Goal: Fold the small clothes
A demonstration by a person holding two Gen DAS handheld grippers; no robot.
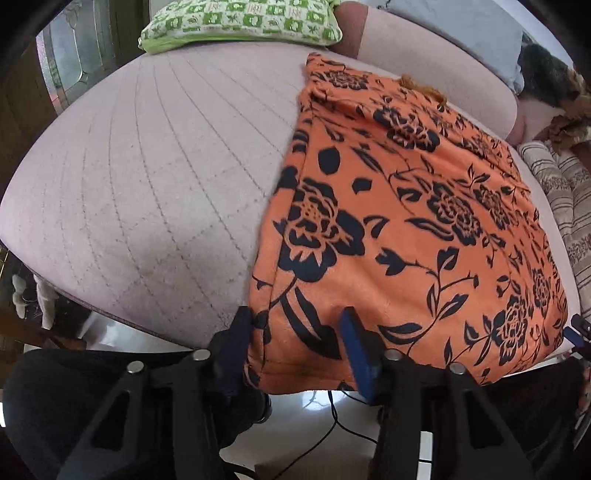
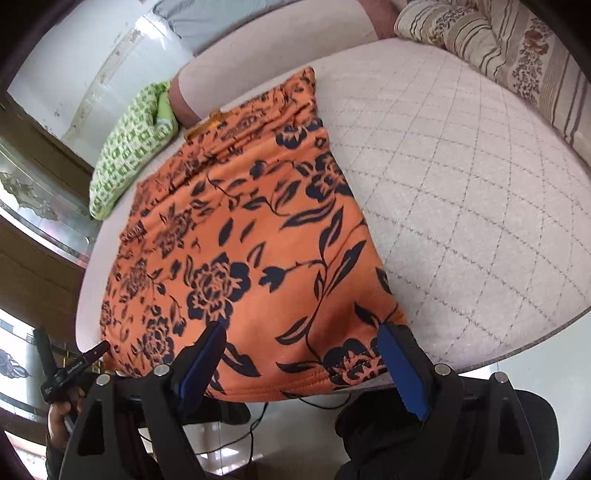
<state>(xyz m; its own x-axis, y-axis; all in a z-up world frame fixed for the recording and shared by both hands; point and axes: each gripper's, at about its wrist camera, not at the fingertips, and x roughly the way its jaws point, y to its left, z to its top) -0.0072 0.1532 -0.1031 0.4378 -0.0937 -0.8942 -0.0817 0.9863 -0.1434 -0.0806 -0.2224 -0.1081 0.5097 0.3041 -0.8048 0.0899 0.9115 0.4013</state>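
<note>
An orange garment with a dark floral print (image 1: 406, 221) lies flat on a pale quilted bed (image 1: 147, 184), its near hem hanging over the bed's front edge. It also shows in the right wrist view (image 2: 240, 240). My left gripper (image 1: 295, 321) is open, its jaws straddling the garment's near left corner. My right gripper (image 2: 303, 332) is open, its jaws straddling the garment's near right corner. The right gripper's tip (image 1: 580, 328) shows at the far right of the left wrist view, and the left gripper (image 2: 74, 365) shows at the lower left of the right wrist view.
A green patterned pillow (image 1: 240, 22) lies at the bed's far side, also seen in the right wrist view (image 2: 129, 147). A striped floral quilt (image 2: 517, 55) lies folded at the right. The headboard (image 1: 424, 55) stands behind. Cables (image 1: 332, 424) run on the floor below.
</note>
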